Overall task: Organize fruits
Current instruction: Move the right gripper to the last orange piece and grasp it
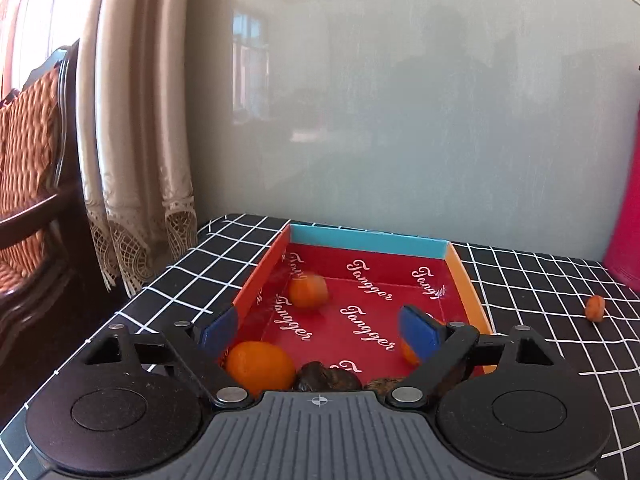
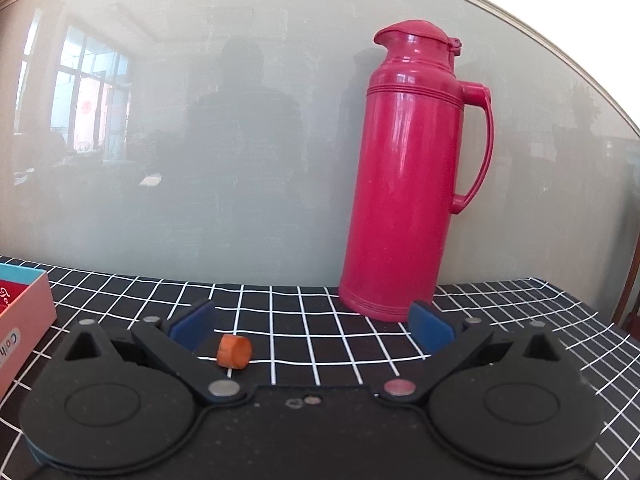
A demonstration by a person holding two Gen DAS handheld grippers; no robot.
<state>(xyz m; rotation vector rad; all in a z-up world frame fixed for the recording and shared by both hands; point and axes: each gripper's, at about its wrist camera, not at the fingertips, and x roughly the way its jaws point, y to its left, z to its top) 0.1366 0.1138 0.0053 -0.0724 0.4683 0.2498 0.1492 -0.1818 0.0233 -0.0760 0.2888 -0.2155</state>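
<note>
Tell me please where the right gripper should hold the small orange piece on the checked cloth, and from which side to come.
Grip the small orange piece across its two flat round faces. It lies on its curved side on the checked cloth, so the curved surface would probably roll or slip. Come from the near side, low; it already sits between the open fingers of the right gripper, close to the left one.

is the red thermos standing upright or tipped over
Upright. In the right wrist view the red thermos stands on its base on the checked tablecloth, against the wall, spout and lid at the top.
</note>
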